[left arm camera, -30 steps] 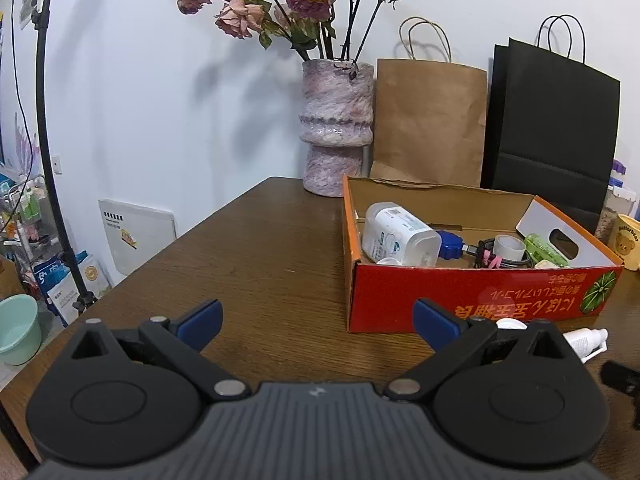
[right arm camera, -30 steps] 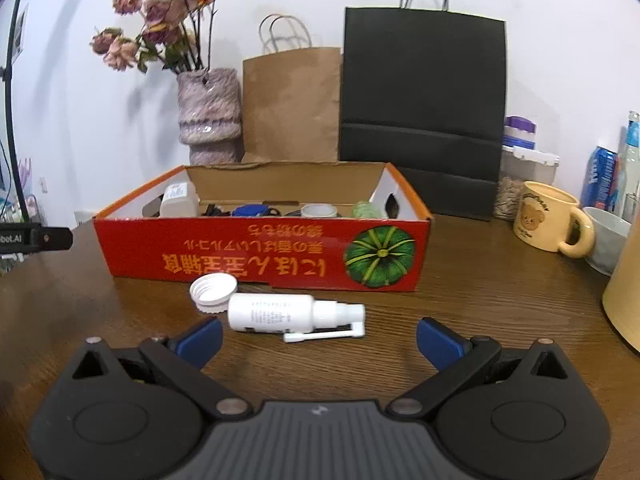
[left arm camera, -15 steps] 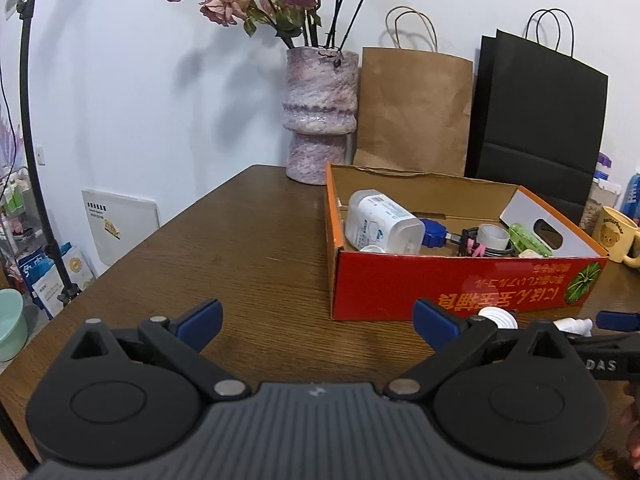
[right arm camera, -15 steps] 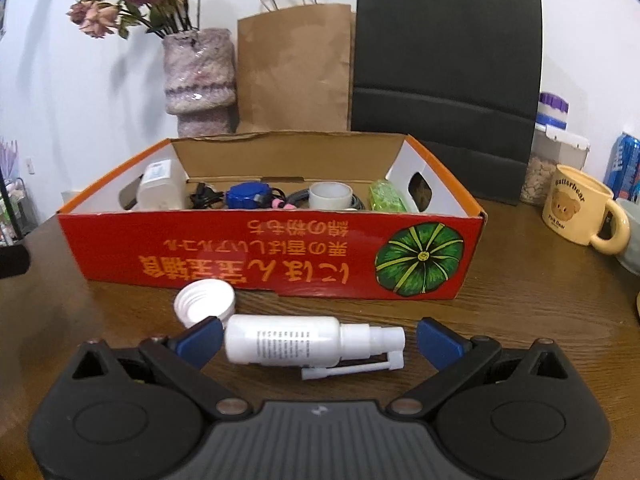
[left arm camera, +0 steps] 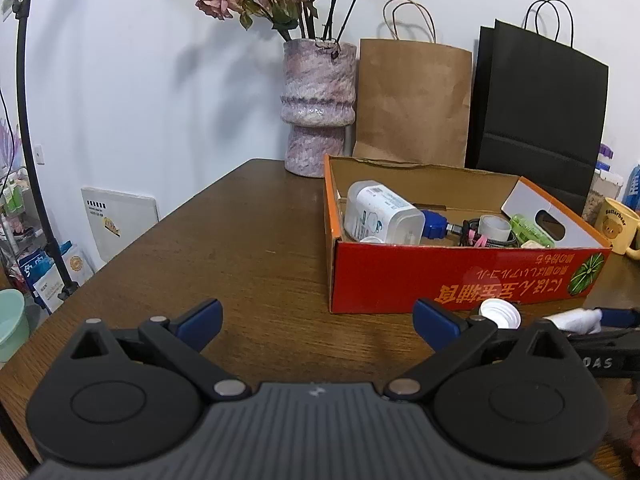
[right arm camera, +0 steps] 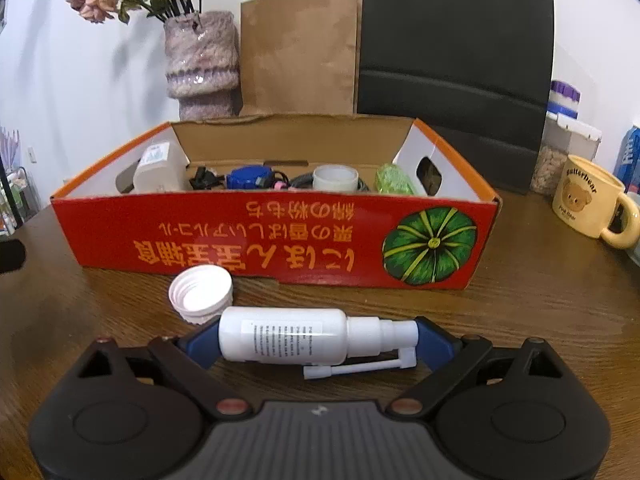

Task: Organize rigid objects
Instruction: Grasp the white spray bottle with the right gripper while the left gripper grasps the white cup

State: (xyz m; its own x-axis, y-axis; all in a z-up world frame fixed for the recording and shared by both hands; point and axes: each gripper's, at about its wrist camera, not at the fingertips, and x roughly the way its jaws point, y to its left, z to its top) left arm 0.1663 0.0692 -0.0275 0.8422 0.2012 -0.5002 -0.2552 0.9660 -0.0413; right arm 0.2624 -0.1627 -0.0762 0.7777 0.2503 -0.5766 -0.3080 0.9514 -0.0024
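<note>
The white spray bottle (right arm camera: 284,339) lies on its side on the wooden surface (right arm camera: 540,292), lengthwise between the blue fingertips of the right hand-held gripper (right arm camera: 316,340), whose jaws have just been closing; whether the pads already press its two ends cannot be told. A white screw cap (right arm camera: 201,292) sits open side up just behind the bottle's base, in front of the red cardboard box (right arm camera: 276,240). The box holds a white jar (left arm camera: 382,214), a blue cap (right arm camera: 247,178), a tape roll (right arm camera: 335,178) and a green item (right arm camera: 394,179). The left hand-held gripper (left arm camera: 316,320) stands wide and empty over bare wood. A yellow bear mug (right arm camera: 592,202) stands to the right; a vase (right arm camera: 202,62) and paper bags (right arm camera: 298,48) stand behind.
</note>
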